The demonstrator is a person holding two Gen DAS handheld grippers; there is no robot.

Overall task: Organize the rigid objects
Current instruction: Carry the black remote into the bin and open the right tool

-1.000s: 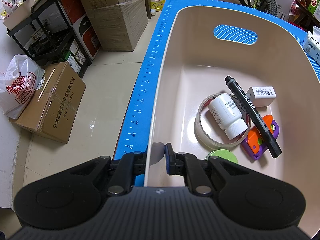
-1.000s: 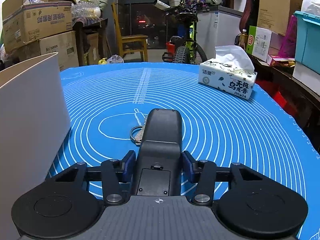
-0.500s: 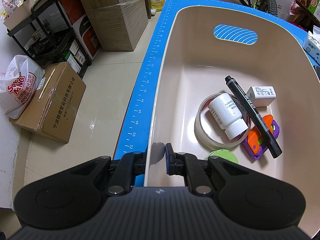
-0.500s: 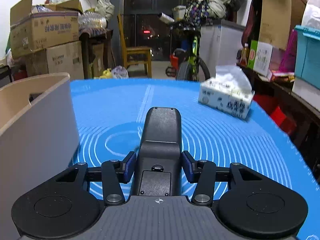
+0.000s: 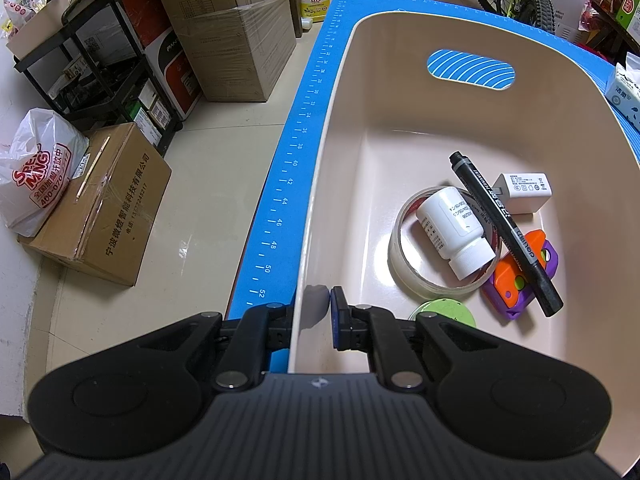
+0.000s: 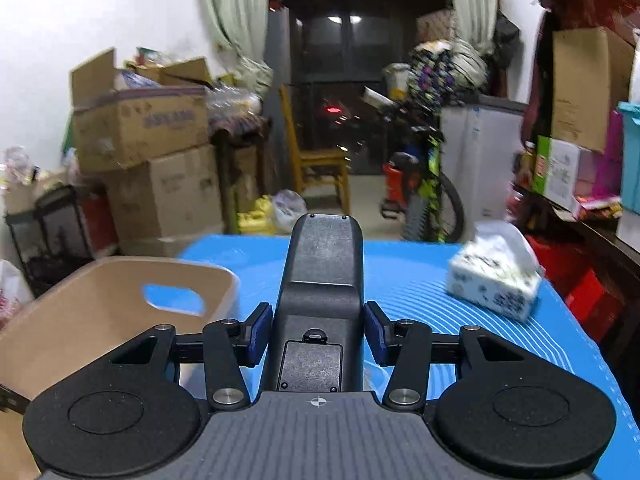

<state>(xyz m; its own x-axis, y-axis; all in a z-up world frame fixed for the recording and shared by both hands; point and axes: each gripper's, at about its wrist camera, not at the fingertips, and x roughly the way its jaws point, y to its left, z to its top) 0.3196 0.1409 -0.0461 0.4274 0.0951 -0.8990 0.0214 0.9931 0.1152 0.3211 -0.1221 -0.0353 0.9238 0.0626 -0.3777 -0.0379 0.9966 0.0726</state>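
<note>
My left gripper is shut on the near left wall of a beige plastic bin, one finger outside and one inside. The bin holds a white pill bottle lying in a clear tape roll, a black marker, a white charger, an orange and purple toy and a green lid. My right gripper is shut on a black remote control, held in the air above the blue mat, to the right of the bin.
A tissue pack lies on the mat at the right. Beyond the table's left edge are cardboard boxes, a white plastic bag and a black shelf. A chair and a bicycle stand behind the table.
My right gripper has lifted the remote up off the mat; the view now looks over the bin's rim. A keyring seen earlier under the remote is out of view. My left gripper has stayed put.
</note>
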